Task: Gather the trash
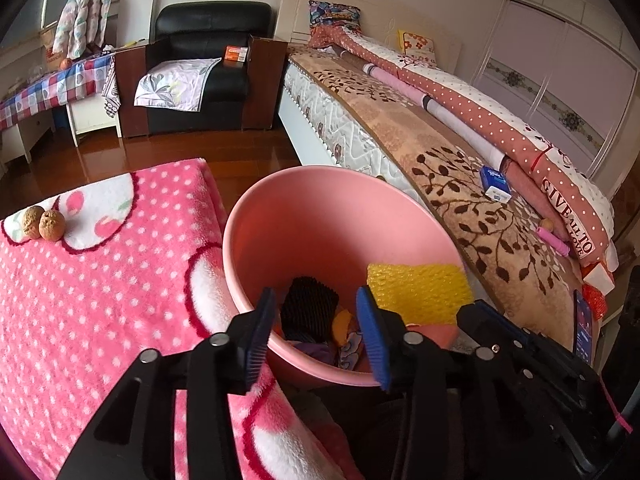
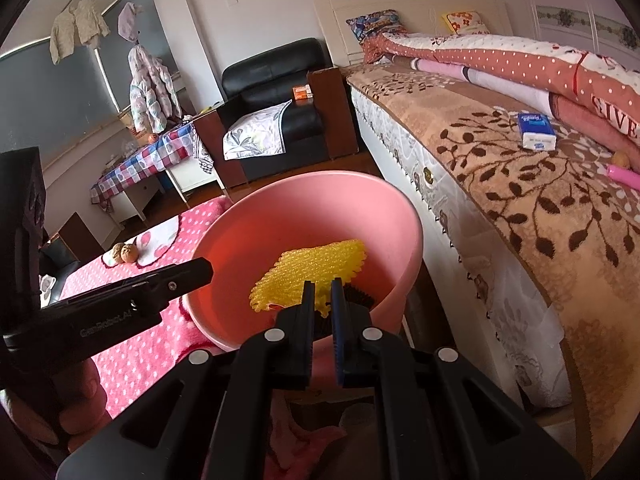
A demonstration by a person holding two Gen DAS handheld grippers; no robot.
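A pink bin (image 1: 320,216) (image 2: 304,208) stands between a pink dotted blanket and the bed. In it lie a black foam net (image 1: 308,308) (image 2: 362,298), an orange peel (image 1: 342,326) and printed wrappers. My left gripper (image 1: 315,290) hangs over the bin's near rim, open, with nothing between its blue pads; the black net lies below it. My right gripper (image 2: 323,294) is shut on a yellow foam net (image 2: 308,268) (image 1: 416,288) and holds it over the inside of the bin. Each gripper shows in the other's view: the right one (image 1: 470,312) and the left one (image 2: 200,272).
Two walnuts (image 1: 44,222) (image 2: 124,254) rest on the pink blanket (image 1: 100,300). On the leaf-patterned bed cover (image 1: 460,184) lie a blue tissue pack (image 1: 495,184) (image 2: 536,132), a pink stick (image 1: 554,240) and a phone (image 1: 583,326). A black armchair (image 1: 208,40) stands behind.
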